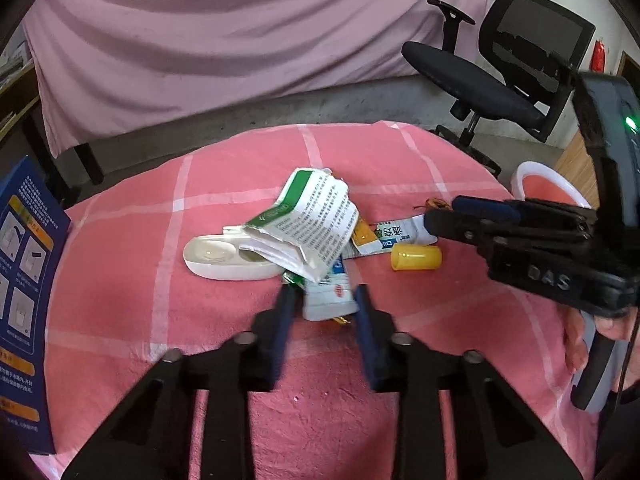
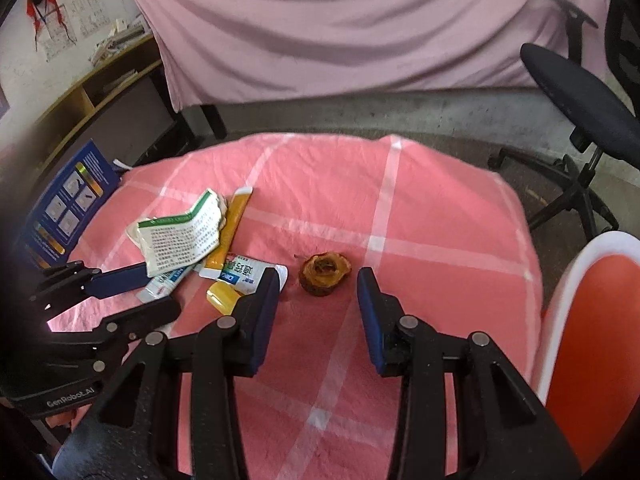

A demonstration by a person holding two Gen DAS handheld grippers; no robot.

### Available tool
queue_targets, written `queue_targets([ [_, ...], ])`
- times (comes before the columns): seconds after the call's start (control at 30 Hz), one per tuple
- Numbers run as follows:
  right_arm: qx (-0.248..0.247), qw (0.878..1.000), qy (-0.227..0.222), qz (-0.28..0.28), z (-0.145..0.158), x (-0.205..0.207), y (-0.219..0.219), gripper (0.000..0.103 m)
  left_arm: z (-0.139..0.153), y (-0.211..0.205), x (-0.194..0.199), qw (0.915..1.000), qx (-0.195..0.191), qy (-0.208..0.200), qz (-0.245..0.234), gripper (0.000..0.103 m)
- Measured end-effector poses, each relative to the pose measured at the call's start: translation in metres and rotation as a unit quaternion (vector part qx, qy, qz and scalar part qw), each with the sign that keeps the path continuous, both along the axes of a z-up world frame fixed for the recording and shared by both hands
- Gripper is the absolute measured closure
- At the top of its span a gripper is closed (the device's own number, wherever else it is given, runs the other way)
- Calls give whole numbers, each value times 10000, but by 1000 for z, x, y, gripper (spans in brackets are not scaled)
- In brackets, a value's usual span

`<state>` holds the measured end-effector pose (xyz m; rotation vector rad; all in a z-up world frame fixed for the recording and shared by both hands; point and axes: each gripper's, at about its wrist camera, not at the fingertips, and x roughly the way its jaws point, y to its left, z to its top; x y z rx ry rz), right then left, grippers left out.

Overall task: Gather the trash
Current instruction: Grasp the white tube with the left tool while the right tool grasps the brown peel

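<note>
- While the white-and-blue crumpled sachet (image 1: 330, 294) lies at the near edge of the trash pile on your pink checked cloth (image 1: 120, 280), your left gripper (image 1: 326, 300) clenches it.
- Your right gripper (image 2: 318, 280) stands released, straddling the brown dried fruit core (image 2: 324, 274) without touching.
- Just beside the pile sits a yellow plastic cap (image 1: 416, 257).

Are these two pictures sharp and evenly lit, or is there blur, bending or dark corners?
Left wrist view: table edge bows from fisheye, corners dark, left gripper fingers slightly smeared, printed paper sharp. Right wrist view: same bowing, left corner darkest, brown fruit scrap a little soft; light is flat, without glare.
</note>
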<state>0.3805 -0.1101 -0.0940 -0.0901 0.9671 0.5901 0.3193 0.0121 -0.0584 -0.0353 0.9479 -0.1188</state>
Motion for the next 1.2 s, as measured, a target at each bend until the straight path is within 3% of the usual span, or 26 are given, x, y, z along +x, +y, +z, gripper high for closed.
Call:
queue_targets([
  [0.13,20,9999,110,-60,-2,7,-2,55,0,0,-5,10000,-45,5,-27,84],
  [0.33,180,9998,35,-94,3,-3,-9,55,9,4,-33,9996,-268,-113,38,84],
  [0.53,423,9981,-442,-61,25,-37,-28,55,20,5,-64,9987,-373,-339,2,84],
  [0.73,479,9979,-424,51,28,-66,-40,55,17,-17,-78,9993,-295,-53,-222,84],
  [0.93,606,9971,-453,1,32,-77,-56,55,22,-16,-93,9986,-472,-218,-51,84],
  [1.2,708,9954,-640,-116,37,-97,-74,55,33,-31,-114,9961,-224,-851,-32,84],
])
